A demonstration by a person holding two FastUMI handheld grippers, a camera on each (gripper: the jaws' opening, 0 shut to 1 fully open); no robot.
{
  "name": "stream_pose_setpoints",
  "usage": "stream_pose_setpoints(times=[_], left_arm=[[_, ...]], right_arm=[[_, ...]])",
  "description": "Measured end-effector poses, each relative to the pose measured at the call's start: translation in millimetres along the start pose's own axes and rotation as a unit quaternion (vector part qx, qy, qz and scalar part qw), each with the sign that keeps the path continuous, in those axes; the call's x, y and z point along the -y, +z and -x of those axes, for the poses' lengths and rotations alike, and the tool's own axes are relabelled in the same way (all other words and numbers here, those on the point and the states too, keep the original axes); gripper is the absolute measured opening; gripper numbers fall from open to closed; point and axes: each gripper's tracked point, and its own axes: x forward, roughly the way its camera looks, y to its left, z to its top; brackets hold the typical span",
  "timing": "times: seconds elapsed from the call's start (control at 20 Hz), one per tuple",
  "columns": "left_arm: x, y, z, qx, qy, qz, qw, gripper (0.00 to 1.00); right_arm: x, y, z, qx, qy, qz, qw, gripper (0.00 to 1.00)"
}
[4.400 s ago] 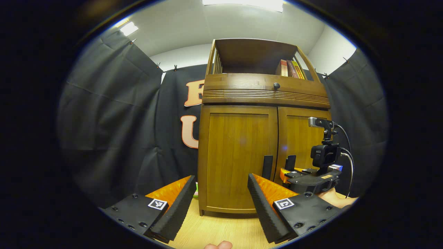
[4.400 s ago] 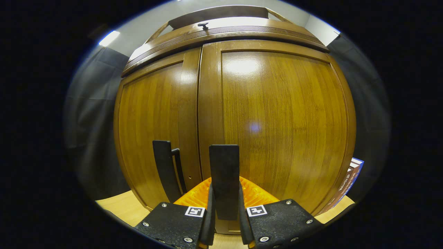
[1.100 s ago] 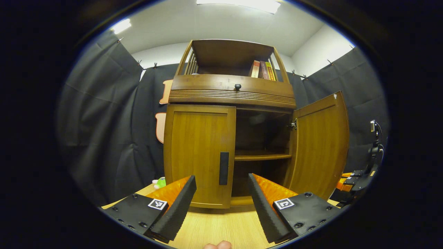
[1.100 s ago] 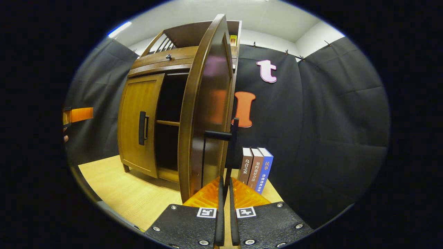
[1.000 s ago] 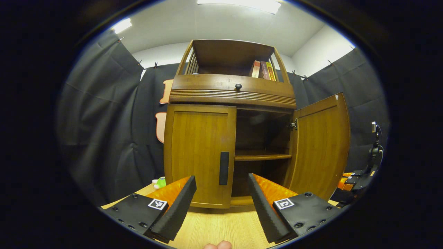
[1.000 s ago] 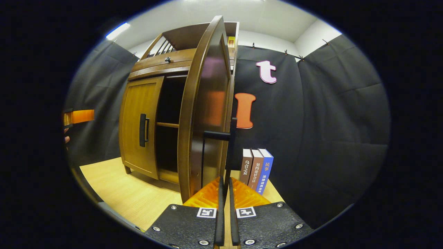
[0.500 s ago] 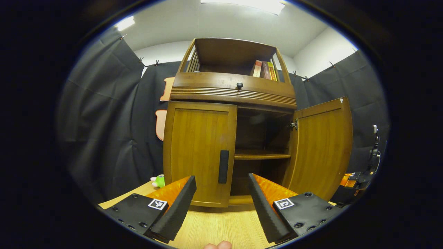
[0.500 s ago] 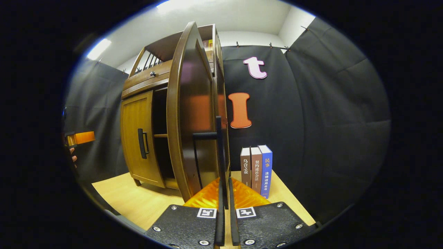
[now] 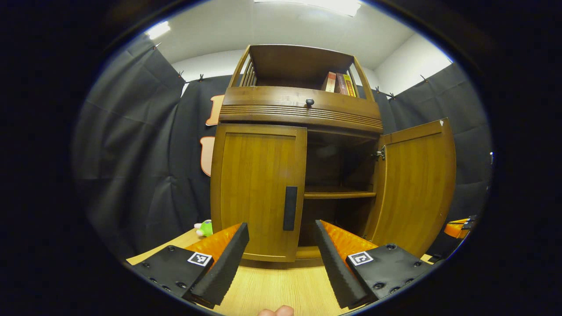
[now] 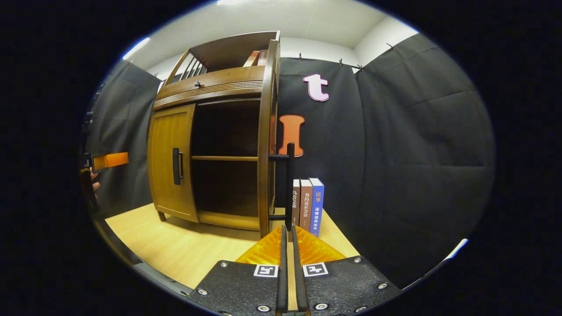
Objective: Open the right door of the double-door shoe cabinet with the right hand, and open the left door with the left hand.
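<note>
The double-door shoe cabinet (image 9: 298,175) stands on a light wooden table (image 9: 281,287), filling the middle of the left gripper view. Its right door (image 9: 415,188) is swung wide open at 3 o'clock, hinged at the cabinet's right side, baring a dark interior with one shelf (image 9: 338,194). Its left door (image 9: 259,188) is closed flat against the frame, with the black left door handle (image 9: 290,208) upright near its inner edge. Above the doors runs a ribbed drawer front with a small black knob (image 9: 310,102), and a row of books (image 9: 340,83) stands in the open top shelf.

The left gripper (image 9: 281,259) sits at 6 o'clock with its jaws spread wide apart and nothing between them; it is short of the cabinet, with the left door handle seen just above the gap. A green toy (image 9: 204,228) lies on the table at 8 o'clock beside the cabinet.

In the right gripper view the right gripper (image 10: 287,259) is at 6 o'clock, jaws drawn nearly together with only a thin slit between them. The right door is seen edge-on, and the black right door handle (image 10: 289,186) rises just above the fingertips; whether the fingers touch it I cannot tell. Three upright books (image 10: 307,204) stand just behind the handle against the booth wall. The other gripper shows at 9 o'clock, well away from the cabinet
</note>
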Motion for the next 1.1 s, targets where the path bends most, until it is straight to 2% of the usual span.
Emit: stream_pose_setpoints(times=[0.1, 0.25, 0.4, 0.55, 0.6, 0.7, 0.75, 0.8, 0.9, 1.1], left_arm=[[5, -1, -3, 0.000, -0.007, -0.001, 1.000, 0.98], [8, -3, -6, -0.001, -0.014, -0.003, 1.000, 0.97], [8, -6, -7, -0.006, -0.016, -0.009, 1.000, 0.96], [5, -2, -5, -0.002, -0.010, -0.013, 1.000, 0.94], [4, -2, -5, 0.000, -0.008, -0.013, 1.000, 0.94], [-6, -1, -3, 0.002, -0.001, -0.016, 1.000, 0.94], [-11, -3, -1, 0.002, 0.004, -0.016, 1.000, 0.94], [-15, -4, -1, 0.000, 0.010, -0.016, 1.000, 0.94], [-20, -6, -2, -0.004, 0.016, -0.008, 1.000, 0.94], [-26, -9, -16, -0.005, 0.015, -0.004, 1.000, 0.95]], right_arm=[[-19, -4, 16, -0.004, -0.001, -0.010, 1.000, 0.06], [-49, 6, 23, 0.000, 0.011, -0.026, 1.000, 0.06], [-76, 33, 10, 0.019, 0.026, -0.056, 0.998, 0.06], [-115, 71, 0, 0.056, 0.066, -0.076, 0.993, 0.07], [-124, 79, -5, 0.064, 0.076, -0.069, 0.993, 0.21], [-130, 86, -9, 0.068, 0.081, -0.052, 0.993, 0.21], [-133, 87, -11, 0.068, 0.083, -0.050, 0.993, 0.07], [-140, 88, -13, 0.068, 0.089, -0.052, 0.992, 0.07], [-149, 83, -17, 0.063, 0.098, -0.048, 0.992, 0.18], [-154, 66, -18, 0.048, 0.093, -0.038, 0.994, 0.70]])
